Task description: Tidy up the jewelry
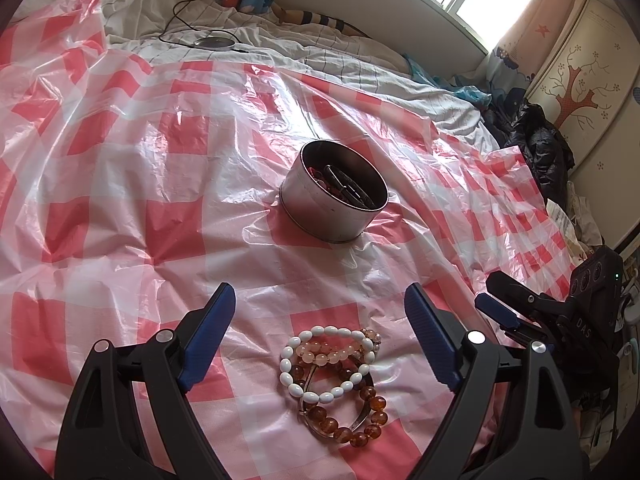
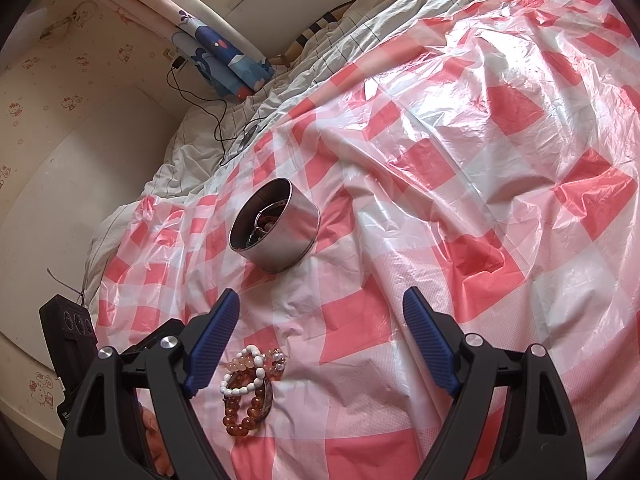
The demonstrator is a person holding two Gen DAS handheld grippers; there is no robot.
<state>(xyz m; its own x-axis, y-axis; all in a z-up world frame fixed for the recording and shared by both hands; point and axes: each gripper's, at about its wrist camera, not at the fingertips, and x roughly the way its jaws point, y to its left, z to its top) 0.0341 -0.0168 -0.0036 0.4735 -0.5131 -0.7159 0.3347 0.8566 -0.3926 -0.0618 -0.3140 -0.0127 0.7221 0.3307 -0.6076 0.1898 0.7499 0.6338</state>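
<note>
Some jewelry is already seen inside the round silver metal tin; a pile of beaded bracelets is left on the pink-checked plastic sheet, ungrasped between the spread-apart jaws of the left gripper; the right gripper is likewise held wide and empty.

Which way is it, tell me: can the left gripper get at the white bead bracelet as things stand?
Probably yes. The left gripper is open, and the white bead bracelet lies uncovered between its fingers on the checked plastic sheet. It rests on other bracelets, so they might come along.

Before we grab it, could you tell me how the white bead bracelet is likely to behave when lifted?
The white bracelet is probably floppy, being strung beads. It overlaps the amber bracelet, so it may drag that along. Its smooth, rounded beads look apt to slip.
</note>
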